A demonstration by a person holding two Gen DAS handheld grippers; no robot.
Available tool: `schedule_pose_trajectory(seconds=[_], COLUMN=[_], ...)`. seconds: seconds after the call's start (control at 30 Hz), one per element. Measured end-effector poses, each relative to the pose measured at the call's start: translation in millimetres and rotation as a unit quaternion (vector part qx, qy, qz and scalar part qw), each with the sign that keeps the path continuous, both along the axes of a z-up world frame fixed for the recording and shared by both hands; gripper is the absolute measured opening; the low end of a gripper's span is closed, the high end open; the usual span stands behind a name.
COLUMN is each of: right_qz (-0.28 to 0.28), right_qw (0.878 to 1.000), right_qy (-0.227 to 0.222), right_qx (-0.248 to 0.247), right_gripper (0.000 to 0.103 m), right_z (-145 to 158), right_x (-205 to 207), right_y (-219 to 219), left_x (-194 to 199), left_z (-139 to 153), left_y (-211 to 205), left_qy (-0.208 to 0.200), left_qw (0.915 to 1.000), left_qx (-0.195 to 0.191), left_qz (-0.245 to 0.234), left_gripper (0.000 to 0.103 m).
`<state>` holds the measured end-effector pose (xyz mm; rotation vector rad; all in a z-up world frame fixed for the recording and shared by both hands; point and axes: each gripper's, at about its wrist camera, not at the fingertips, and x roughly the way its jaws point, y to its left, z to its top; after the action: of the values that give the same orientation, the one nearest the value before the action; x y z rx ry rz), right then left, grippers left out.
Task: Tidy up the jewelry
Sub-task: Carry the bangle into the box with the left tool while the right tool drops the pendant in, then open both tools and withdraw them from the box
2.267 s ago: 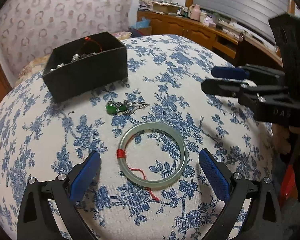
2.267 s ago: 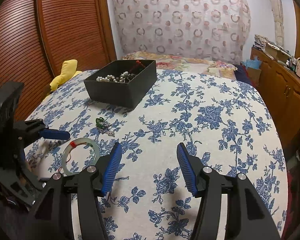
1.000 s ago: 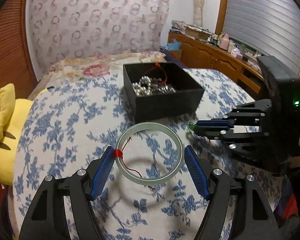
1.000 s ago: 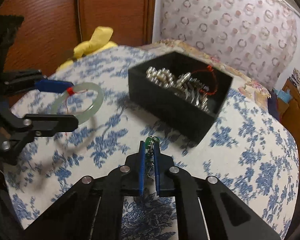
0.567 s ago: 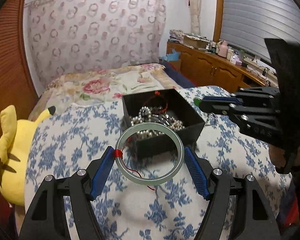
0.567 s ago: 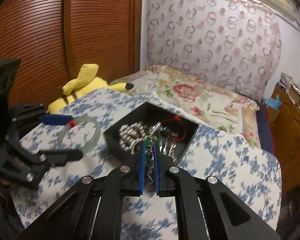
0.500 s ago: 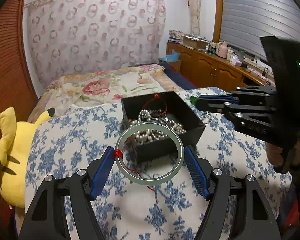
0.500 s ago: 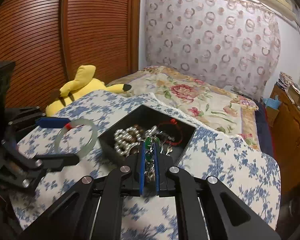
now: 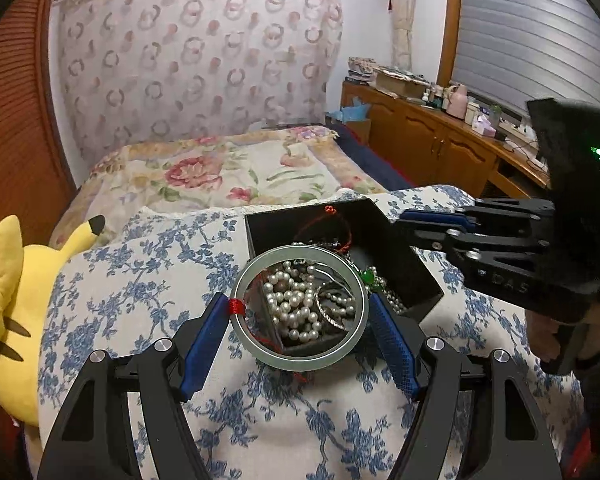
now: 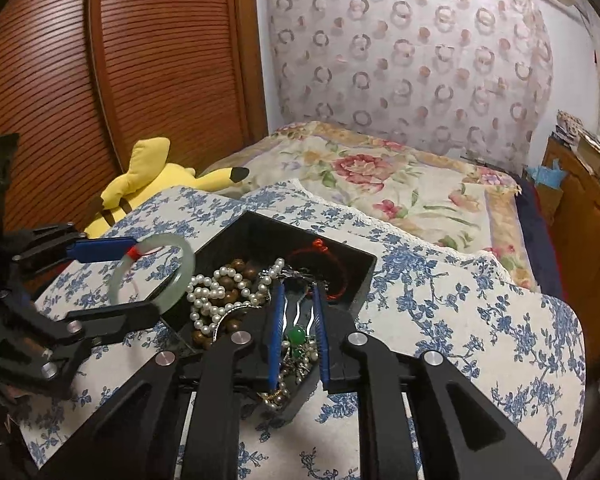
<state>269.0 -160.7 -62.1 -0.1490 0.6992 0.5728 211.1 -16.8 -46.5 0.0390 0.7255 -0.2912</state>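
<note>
A pale green bangle (image 9: 300, 363) with a red thread tied on it sits crosswise in my left gripper (image 9: 298, 304), shut on it, above the near left corner of the black box (image 9: 404, 264). The box holds pearls (image 9: 292, 300), brown beads and a red cord (image 10: 324, 250). My right gripper (image 10: 298, 290) hangs over the box's near corner and its jaws are opening. The green-stone pendant (image 10: 297, 336) lies loose between its fingers, down in the box, with neither pad pressing it. From the right wrist view the left gripper (image 10: 146, 280) and the bangle (image 10: 180, 280) are at the left.
The box stands at the far side of a round table under a blue-flowered cloth (image 9: 140, 280). A yellow plush toy (image 9: 8, 312) lies beyond the table's left edge. Behind are a bed with a floral quilt (image 10: 380, 184), a wooden sliding door and cabinets (image 9: 440, 148).
Both grippers have travelled from the table's middle to above the box. The right jaws have parted and the pendant has dropped into the box. The left still carries the bangle.
</note>
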Motion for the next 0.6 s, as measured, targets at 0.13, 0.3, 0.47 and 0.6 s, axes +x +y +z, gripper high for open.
schedule_pose_trajectory(seconds=[0.13,0.3,0.47,0.6], right_qz=[-0.006,-0.012,-0.017,-0.024], right_qw=[1.000,1.000,1.000,0.999], right_qy=[-0.006,-0.008,-0.014,-0.021], right_qx=[0.007,0.012,0.017,0.019], right_gripper=[0.017,0.017,0.019,0.023], right_z=[1,2,2,3], right_x=[-9,-17,-28,-34], right_y=[-10,-21,-28,-33], left_x=[11,21,25,21], left_z=[-2,-6,-11,-11], left_y=[-8,-23,-32,-32], left_qy=[0.004,0.010,0.007,0.005], left_qw=[1.0000,0.9999,0.9998,0.9998], left_qx=[0.001,0.006,0.015,0.017], left_qz=[-0.004,-0.011,-0.010,-0.005], left_gripper=[0.069,0.069,0.069,0.069])
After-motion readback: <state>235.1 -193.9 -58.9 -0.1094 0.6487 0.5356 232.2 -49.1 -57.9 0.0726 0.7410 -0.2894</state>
